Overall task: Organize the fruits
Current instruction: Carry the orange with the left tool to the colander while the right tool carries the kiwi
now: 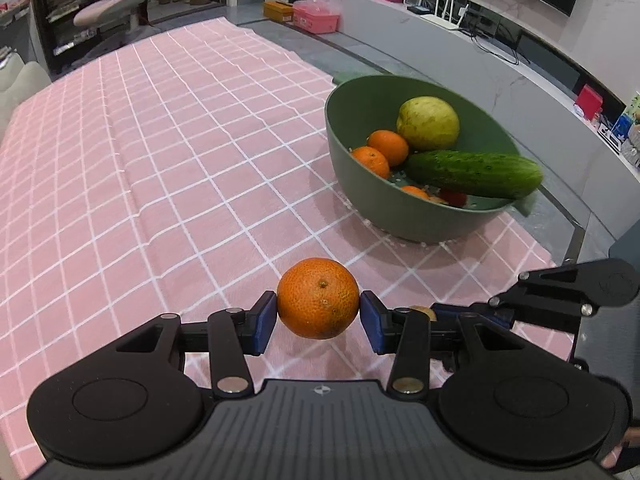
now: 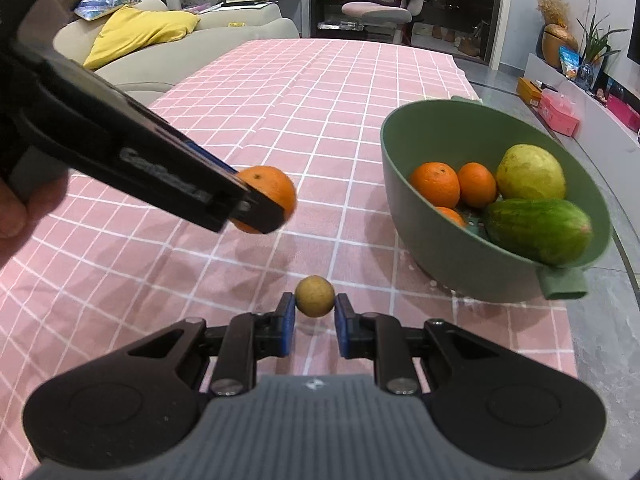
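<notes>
My left gripper point(image 1: 319, 316) is shut on an orange tangerine point(image 1: 318, 298) and holds it above the pink checked tablecloth point(image 1: 160, 160). The same tangerine point(image 2: 272, 188) shows in the right wrist view, held in the left gripper's fingers point(image 2: 256, 208). My right gripper point(image 2: 315, 316) is shut on a small round tan fruit point(image 2: 315, 296) just above the cloth; the right gripper also shows in the left wrist view point(image 1: 460, 314). A green bowl point(image 1: 360, 184) point(image 2: 432, 248) at the right holds several tangerines, a yellow-green guava point(image 1: 428, 123) and a cucumber point(image 1: 474, 174).
The table's glass edge point(image 1: 576, 236) runs right behind the bowl. A grey sofa with a yellow cushion point(image 2: 136, 32) stands left of the table. A pink chair point(image 2: 376, 12) stands beyond the far end. A long TV counter point(image 1: 480, 60) with boxes runs along the right.
</notes>
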Demonstrator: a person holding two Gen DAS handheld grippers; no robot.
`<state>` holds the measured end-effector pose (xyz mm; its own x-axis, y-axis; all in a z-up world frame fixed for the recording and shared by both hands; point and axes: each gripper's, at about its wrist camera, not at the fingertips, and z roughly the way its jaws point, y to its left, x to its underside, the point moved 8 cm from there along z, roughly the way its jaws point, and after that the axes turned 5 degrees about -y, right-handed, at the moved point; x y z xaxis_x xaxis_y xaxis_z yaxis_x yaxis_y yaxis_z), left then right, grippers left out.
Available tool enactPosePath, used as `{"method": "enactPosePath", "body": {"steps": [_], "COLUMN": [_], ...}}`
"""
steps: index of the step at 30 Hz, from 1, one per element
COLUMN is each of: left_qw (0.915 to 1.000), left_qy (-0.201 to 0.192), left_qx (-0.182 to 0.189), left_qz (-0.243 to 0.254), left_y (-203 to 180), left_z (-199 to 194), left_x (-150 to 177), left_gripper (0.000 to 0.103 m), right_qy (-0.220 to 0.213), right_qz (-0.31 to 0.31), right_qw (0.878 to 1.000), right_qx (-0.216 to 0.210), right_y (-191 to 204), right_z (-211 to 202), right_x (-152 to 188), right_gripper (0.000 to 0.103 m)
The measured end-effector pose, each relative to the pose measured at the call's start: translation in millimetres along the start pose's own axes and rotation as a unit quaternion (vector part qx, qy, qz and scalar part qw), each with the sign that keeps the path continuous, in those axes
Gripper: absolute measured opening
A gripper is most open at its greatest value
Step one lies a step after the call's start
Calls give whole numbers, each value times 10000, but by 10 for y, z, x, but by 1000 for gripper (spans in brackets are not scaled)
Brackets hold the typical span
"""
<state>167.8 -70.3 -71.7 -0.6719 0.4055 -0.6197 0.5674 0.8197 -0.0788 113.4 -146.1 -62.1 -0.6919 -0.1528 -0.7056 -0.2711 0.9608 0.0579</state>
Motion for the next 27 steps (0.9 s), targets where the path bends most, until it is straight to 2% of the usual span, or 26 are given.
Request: {"method": "enactPosePath", "body": {"steps": [6,11,15,21,27], "left_qw": [9996,9994,9983,9973,9976], "left_qy": [-143,-273,-537,-690,-623], "left_qx": [-114,-191,-190,-57,27], "left_qz": [-207,58,156,257,291], "left_y": [-74,-258,-433,-731,-922], "left_z": [-376,-631,-784,-705,-419], "left_x": [-19,-184,-400,-657,-765], "left_gripper": [51,51,51,51,51], "right_qy": [-84,-239,-404,-493,-331], "right_qz": [-110,-301,-332,-228,-175], "right_qw": [9999,9992,9985,9979,9980], "right_qx": [-8,55,174,350,512], "right_y": [-67,-217,-413,-745,-1082], "right_z": [-310,-618,-859,-1083,-1024], "right_x": [-50,-219,-420,-674,-772], "right_gripper": [17,17,17,17,17]}}
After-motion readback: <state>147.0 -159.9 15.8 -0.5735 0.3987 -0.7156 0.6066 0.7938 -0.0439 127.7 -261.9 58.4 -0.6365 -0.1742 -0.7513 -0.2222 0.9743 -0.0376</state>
